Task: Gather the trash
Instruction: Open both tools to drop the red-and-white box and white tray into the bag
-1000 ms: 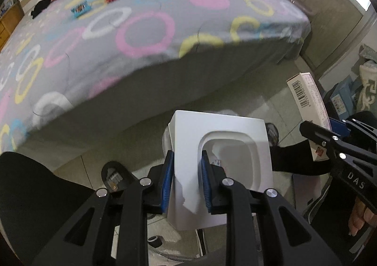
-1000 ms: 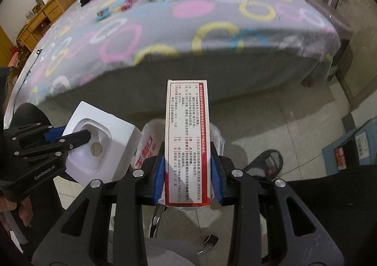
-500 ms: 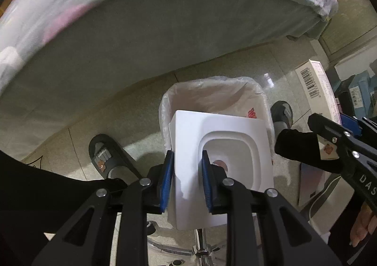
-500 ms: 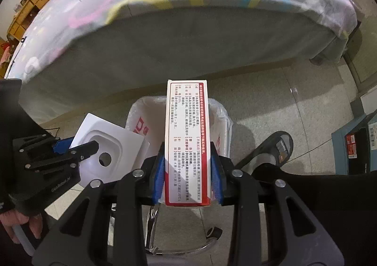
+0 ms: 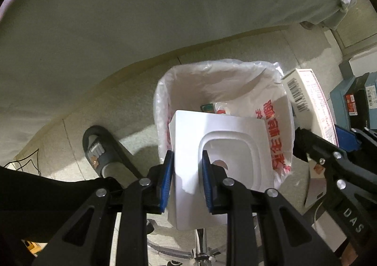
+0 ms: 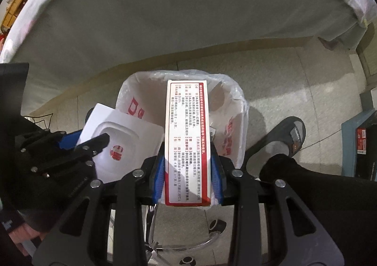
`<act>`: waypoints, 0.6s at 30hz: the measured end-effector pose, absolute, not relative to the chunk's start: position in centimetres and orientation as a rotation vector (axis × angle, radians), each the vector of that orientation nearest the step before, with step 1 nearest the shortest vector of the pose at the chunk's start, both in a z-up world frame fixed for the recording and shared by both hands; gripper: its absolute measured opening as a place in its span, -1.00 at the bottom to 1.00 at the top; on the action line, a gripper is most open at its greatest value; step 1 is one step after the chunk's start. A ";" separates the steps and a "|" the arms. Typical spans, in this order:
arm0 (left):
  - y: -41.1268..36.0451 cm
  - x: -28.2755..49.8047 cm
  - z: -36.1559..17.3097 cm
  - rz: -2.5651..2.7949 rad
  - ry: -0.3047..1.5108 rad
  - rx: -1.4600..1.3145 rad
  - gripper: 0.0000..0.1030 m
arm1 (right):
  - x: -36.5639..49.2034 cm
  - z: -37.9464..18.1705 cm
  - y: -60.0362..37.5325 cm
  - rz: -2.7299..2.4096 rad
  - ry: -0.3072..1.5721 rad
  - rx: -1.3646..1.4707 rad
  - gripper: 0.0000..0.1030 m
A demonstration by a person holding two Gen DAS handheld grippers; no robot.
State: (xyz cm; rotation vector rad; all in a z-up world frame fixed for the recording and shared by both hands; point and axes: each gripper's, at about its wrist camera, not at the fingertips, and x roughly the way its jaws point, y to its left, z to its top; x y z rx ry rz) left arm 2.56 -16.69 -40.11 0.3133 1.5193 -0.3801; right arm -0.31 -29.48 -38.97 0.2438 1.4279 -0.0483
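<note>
Two pairs of tongs hang over a bag-lined trash bin (image 5: 235,82) on the tiled floor beside a bed (image 6: 188,18). The left tongs (image 5: 186,186) are clamped on the edge of a white moulded tray (image 5: 219,148); the right tongs (image 6: 187,171) grip a long printed carton (image 6: 186,143) by its narrow sides. Both pieces look light and thin-walled, stiff enough to hold by an edge yet likely to crush under a hard squeeze. The bin's bottom is mostly hidden behind the tray and carton; only scraps of wrapper show, and the bag's red lettering is cut off. A slippered foot (image 6: 288,139) stands just beside the bin.
</note>
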 end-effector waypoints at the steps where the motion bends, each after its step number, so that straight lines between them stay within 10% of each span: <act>1: -16.8 2.6 -40.3 -0.379 1.522 0.316 -0.54 | -0.2 -39.2 -29.5 -0.049 1.432 0.244 -0.37; 11: -16.9 2.8 -41.1 -0.371 1.542 0.320 -0.47 | 0.1 -40.0 -29.8 -0.045 1.448 0.264 -0.36; 16: -15.9 3.2 -41.4 -0.333 1.551 0.290 0.32 | -0.1 -40.1 -30.7 -0.094 1.447 0.307 0.52; 18: -15.4 3.4 -41.4 -0.321 1.558 0.261 0.56 | -0.2 -40.0 -31.5 -0.101 1.434 0.366 0.59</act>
